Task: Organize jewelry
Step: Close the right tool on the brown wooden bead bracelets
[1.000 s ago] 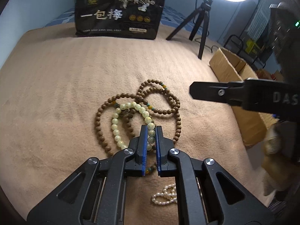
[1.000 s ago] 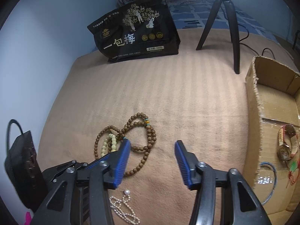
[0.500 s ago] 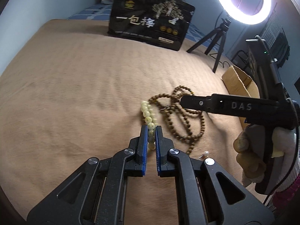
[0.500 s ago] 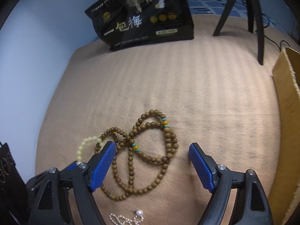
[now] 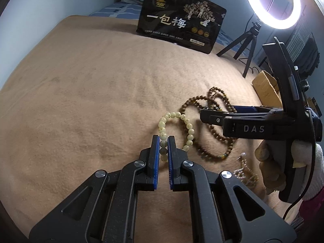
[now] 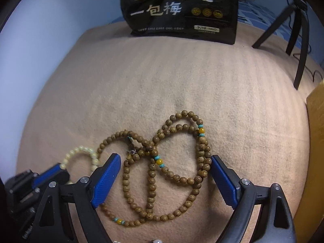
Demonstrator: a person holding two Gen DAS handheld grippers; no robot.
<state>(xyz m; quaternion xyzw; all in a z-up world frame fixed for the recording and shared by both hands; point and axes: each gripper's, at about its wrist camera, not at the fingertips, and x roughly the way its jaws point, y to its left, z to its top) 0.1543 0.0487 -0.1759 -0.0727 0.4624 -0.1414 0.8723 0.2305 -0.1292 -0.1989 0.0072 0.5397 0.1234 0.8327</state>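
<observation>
Left tongs point(image 5: 163, 143) pinched narrow on the pale yellow bead bracelet point(image 5: 189, 131), a few beads caught between the blue pads point(image 5: 155, 158); rest of the loop lying on the tan blanket point(image 5: 91, 93) just beyond the tips. Right of that bracelet, partly hidden under the right tool, a small pearl strand point(image 5: 246, 174) on the blanket. Beyond and right of the bracelet, touching it at one edge, the long brown wooden bead necklace point(image 6: 174, 162), coiled in overlapping loops with turquoise and amber accent beads. Right tongs point(image 6: 165, 174) spread wide, one pad on each side of the necklace's coils, right pad touching the outer loop, nothing gripped. Same right tongs seen side-on from the left camera point(image 5: 218, 117), hovering low over the necklace, a bare hand point(image 5: 269, 162) wrapped round the grip. Right of the necklace, well apart, the edge of a cardboard box point(image 5: 265, 87). Far beyond the necklace, at the blanket's far edge, an upright black snack bag point(image 5: 182, 30) with white Chinese lettering. Right of the bag, a black tripod point(image 5: 247, 42) carrying a lit ring light point(image 5: 271, 2).
</observation>
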